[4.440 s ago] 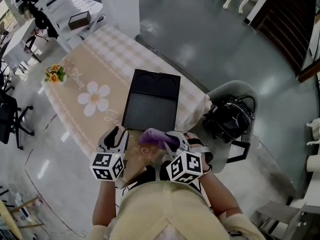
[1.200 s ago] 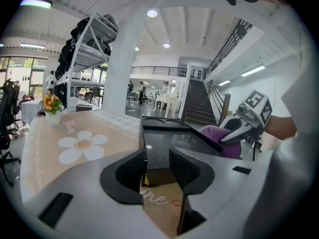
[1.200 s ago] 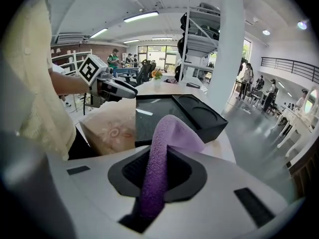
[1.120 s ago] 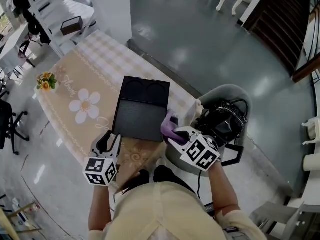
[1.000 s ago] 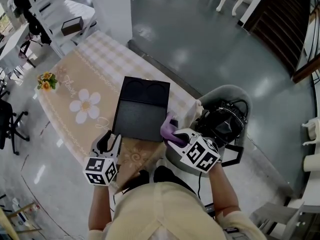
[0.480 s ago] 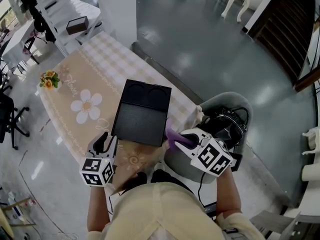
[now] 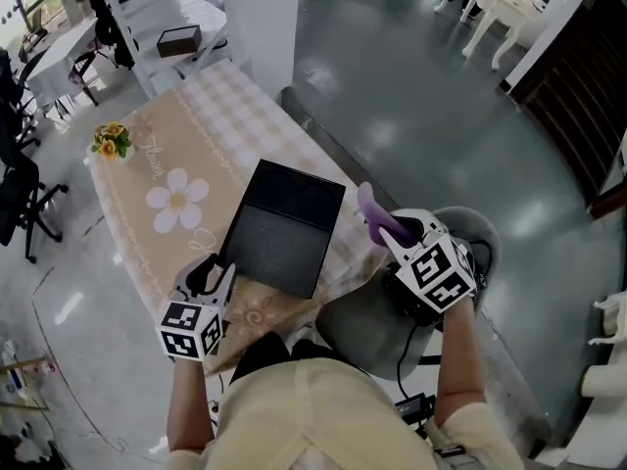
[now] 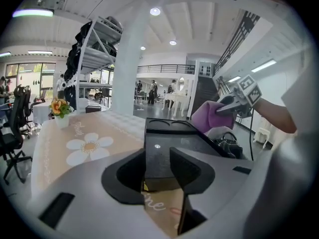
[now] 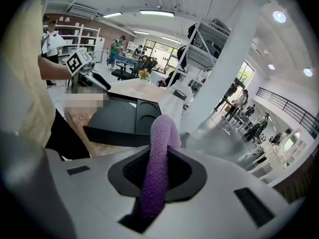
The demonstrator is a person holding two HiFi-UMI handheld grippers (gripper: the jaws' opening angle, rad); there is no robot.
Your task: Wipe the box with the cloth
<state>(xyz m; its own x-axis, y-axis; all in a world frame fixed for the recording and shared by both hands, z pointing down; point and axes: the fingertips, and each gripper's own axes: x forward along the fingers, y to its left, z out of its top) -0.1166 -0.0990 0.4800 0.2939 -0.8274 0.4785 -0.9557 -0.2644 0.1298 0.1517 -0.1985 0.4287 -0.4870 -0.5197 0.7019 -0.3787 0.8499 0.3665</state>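
A flat black box [image 7: 279, 231] lies on the beige flower-print tablecloth [image 7: 167, 155]. My left gripper [image 7: 208, 274] sits at the box's near-left corner. Its jaws have just been opening and stand apart, with the near edge of the box [image 8: 158, 176] showing in the gap just ahead of the left gripper [image 8: 158, 166]. My right gripper [image 7: 394, 227] hangs off the table's right side above a chair, shut on a purple cloth [image 7: 373, 210]. In the right gripper view the cloth [image 9: 158, 143] stands up between the jaws of the right gripper [image 9: 157, 164], with the box [image 9: 119, 117] beyond.
A grey chair [image 7: 367, 326] with a black bag [image 7: 409, 300] stands under my right hand. A small flower pot [image 7: 111, 142] sits at the table's far left. A white pillar [image 7: 263, 18] and white shelving stand beyond the table, and a black office chair [image 7: 20, 199] to its left.
My right gripper has swung right and upward with the purple cloth, away from the box's near-right edge. The left gripper has stayed at the box's near-left corner.
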